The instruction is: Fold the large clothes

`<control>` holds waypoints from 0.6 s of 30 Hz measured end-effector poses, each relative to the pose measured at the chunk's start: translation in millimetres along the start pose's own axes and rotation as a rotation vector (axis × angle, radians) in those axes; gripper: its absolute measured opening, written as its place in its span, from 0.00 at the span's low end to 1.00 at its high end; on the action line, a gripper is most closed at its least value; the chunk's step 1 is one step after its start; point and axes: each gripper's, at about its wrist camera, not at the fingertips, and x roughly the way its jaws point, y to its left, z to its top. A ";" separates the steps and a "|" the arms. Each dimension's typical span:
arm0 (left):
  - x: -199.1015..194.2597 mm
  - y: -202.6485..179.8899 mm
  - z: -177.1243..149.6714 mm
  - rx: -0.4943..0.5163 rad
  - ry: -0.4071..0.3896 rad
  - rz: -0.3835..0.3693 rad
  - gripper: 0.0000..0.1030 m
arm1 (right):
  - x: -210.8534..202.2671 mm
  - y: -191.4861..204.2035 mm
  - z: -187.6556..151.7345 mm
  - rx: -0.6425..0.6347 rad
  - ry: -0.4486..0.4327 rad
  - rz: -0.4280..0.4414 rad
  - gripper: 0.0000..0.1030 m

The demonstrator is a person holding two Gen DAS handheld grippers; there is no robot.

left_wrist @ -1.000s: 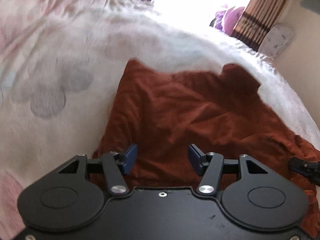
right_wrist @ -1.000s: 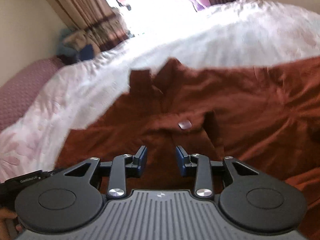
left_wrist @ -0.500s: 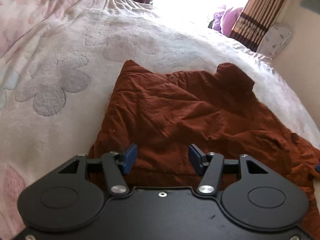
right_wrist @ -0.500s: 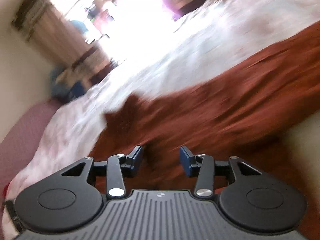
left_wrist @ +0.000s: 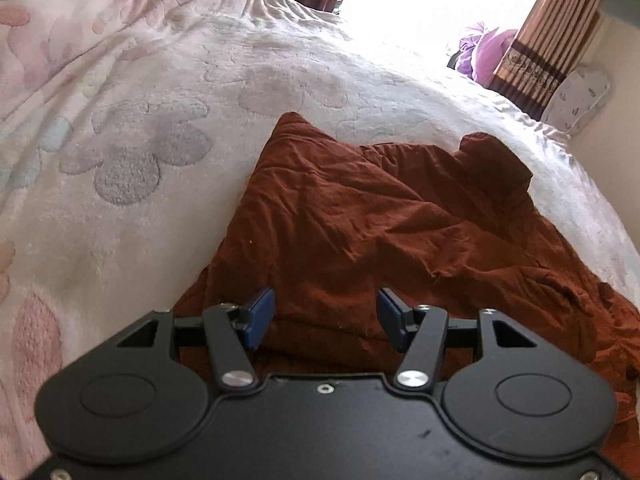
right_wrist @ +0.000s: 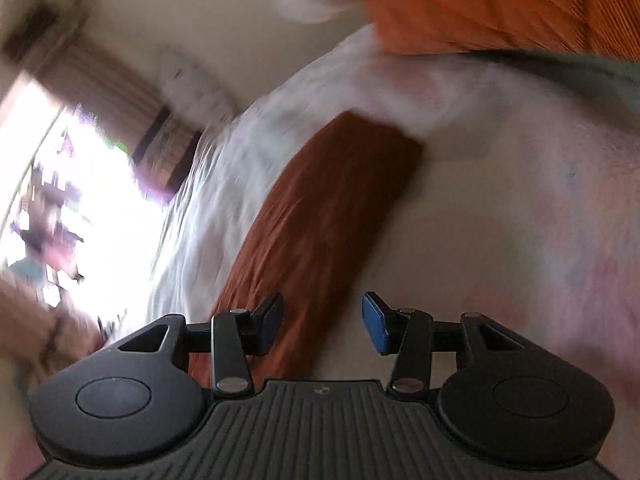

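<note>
A rust-brown garment (left_wrist: 384, 224) lies crumpled on the white flowered bedspread (left_wrist: 168, 128). My left gripper (left_wrist: 325, 318) is open and empty, hovering just above the garment's near edge. In the blurred, tilted right wrist view a long strip of the same garment (right_wrist: 320, 216) runs away from my right gripper (right_wrist: 322, 320), which is open and empty over the strip's near end and the bedspread (right_wrist: 500, 220).
Striped curtains (left_wrist: 536, 40) and a bright window stand beyond the bed. A purple bundle (left_wrist: 484, 52) lies by the curtain. An orange cloth (right_wrist: 500, 4) shows at the top of the right wrist view.
My right gripper has swung and rolled sharply to the right, off the garment's middle toward one long strip. Its jaws have opened wider. My left gripper has stayed nearly still.
</note>
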 end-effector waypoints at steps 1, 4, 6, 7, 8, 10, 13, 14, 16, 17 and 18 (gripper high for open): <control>0.3 -1.2 -1.0 0.004 0.000 0.003 0.56 | 7.1 -4.2 2.4 0.031 -0.012 0.004 0.54; 3.0 -4.9 -2.5 0.020 0.013 0.017 0.56 | 23.5 -15.6 10.9 0.079 -0.041 0.002 0.55; 4.9 -7.9 -2.8 0.027 0.020 0.022 0.57 | 30.0 -23.7 19.8 0.108 -0.060 -0.011 0.56; 6.1 -9.7 -2.6 0.031 0.024 0.022 0.57 | 31.4 -26.4 21.7 0.131 -0.074 -0.016 0.56; 7.1 -11.3 -2.4 0.035 0.026 0.023 0.57 | 31.4 -25.3 20.7 0.148 -0.085 -0.014 0.56; 9.3 -14.9 -1.5 0.044 0.029 0.023 0.57 | 36.2 -25.4 23.6 0.155 -0.095 -0.016 0.55; 11.3 -18.2 0.6 0.044 0.035 0.009 0.57 | 37.5 -8.3 28.0 0.038 -0.086 -0.037 0.24; 11.3 -18.7 1.1 0.042 0.035 0.002 0.57 | 33.4 4.8 29.7 -0.010 -0.089 -0.037 0.19; 9.0 -20.1 1.6 0.039 0.031 -0.021 0.57 | 21.8 29.4 28.6 -0.099 -0.105 -0.017 0.13; 7.9 -21.1 1.9 0.040 0.031 -0.031 0.57 | 14.8 41.4 28.7 -0.134 -0.112 0.004 0.10; 6.7 -22.6 2.1 0.043 0.031 -0.039 0.57 | 6.2 58.3 26.3 -0.176 -0.120 0.038 0.10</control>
